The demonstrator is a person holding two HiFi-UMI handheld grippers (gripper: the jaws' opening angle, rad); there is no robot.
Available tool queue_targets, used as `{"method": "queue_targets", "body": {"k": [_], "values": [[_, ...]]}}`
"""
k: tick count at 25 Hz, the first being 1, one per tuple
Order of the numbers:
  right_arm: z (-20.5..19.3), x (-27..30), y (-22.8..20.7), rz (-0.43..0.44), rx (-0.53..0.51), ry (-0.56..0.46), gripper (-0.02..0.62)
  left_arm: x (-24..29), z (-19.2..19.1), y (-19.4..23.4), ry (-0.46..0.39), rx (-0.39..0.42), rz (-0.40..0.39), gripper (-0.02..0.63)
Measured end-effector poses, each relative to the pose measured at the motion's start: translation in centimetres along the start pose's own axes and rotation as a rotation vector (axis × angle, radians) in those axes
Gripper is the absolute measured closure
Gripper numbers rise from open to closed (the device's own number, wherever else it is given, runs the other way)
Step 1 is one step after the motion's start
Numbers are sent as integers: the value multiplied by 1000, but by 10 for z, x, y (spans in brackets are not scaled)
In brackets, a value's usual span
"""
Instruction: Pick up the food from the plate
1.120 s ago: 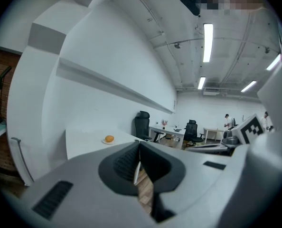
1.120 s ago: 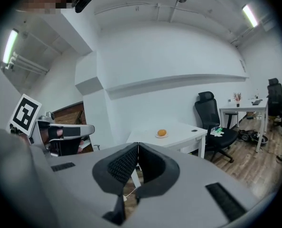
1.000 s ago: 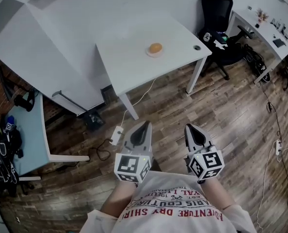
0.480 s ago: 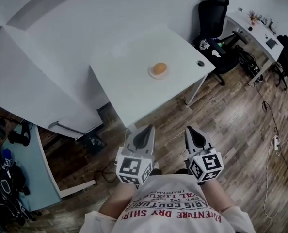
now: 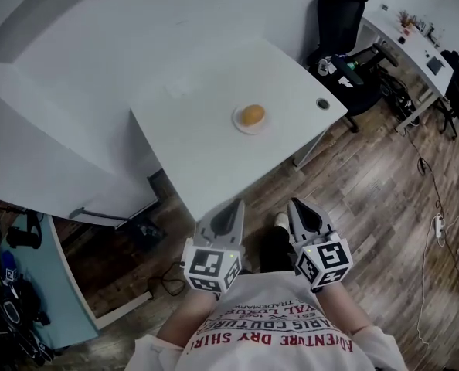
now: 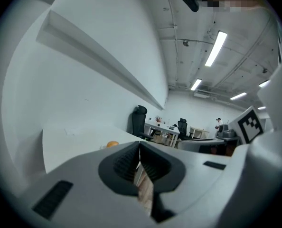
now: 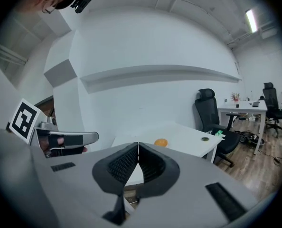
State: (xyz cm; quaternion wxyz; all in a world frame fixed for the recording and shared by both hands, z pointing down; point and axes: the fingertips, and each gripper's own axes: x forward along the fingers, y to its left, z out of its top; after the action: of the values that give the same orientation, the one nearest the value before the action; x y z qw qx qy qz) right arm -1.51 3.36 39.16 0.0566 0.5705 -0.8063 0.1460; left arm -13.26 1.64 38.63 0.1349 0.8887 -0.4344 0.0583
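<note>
Orange food (image 5: 252, 114) sits on a small plate (image 5: 238, 122) on the table (image 5: 198, 149), well ahead of the left gripper (image 5: 231, 207) and right gripper (image 5: 299, 207). Both have their jaws pressed together, empty. Reaching in with the jaws closed would likely roll the food off the plate.

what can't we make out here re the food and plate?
- Food: too small in every view to say what it is; just an orange lump.
- Plate: in the left gripper view, almost wholly behind the left gripper body.
- Small round thing at the corner of the table: too small in the head view to identify.
</note>
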Motion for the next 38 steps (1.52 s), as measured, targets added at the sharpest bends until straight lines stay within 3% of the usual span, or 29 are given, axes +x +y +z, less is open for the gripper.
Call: {"method": "queue_targets", "body": {"k": [11,21,33,38], "values": [[59,116,-114,118,-17,-23,581,136,44,17,-34,39,83,598],[84,186,-202,229,-44,32,581,241,55,36,-3,-8,224,600],[45,260,-220,307,-49,169,581,290,5,91,137,-90,321,598],[36,287,-213,319,-51,214,581,307,-8,112,185,-65,266,598]]}}
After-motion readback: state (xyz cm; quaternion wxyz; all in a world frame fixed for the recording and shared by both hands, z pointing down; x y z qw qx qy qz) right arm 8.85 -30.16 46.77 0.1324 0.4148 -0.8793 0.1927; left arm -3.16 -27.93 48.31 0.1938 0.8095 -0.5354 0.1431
